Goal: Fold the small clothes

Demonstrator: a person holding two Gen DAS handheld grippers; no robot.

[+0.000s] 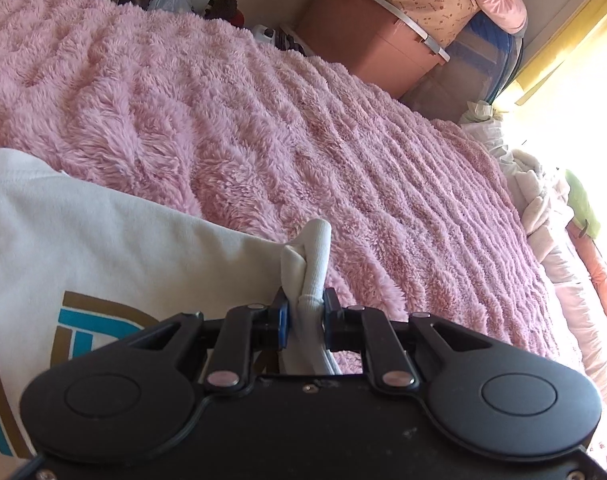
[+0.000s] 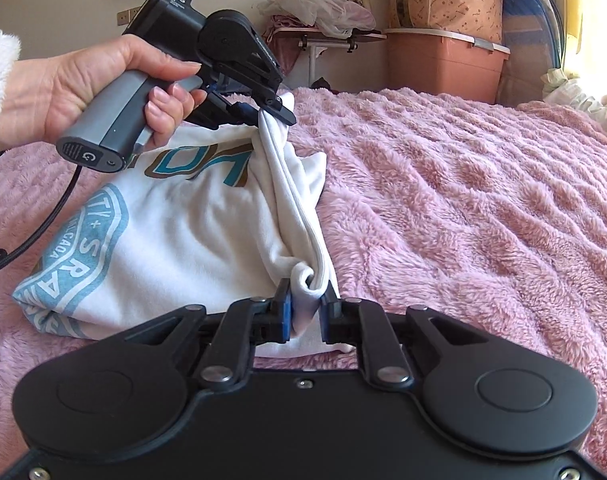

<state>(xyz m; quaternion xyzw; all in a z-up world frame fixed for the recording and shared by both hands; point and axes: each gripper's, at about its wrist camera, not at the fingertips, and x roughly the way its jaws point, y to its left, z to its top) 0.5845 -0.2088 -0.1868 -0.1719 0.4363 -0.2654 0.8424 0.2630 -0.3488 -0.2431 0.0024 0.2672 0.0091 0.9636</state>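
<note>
- Nearest, the black right gripper (image 2: 306, 314) is clamped on a bunched edge of the white cotton T-shirt with blue and brown print (image 2: 175, 248).
- Beyond it, the black left gripper (image 2: 269, 110), held by a hand (image 2: 83, 88), pinches the far end of that edge, lifted off the fluffy pink blanket (image 2: 463, 200).
- Judgement: keep both grips firm and the edge taut, lay it level across the print, then let go.

The white shirt (image 2: 191, 240) is smooth, matt knit cloth; the pink blanket (image 2: 463, 200) is shaggy, ribbed plush. Both grippers' bodies look matt black plastic.
</note>
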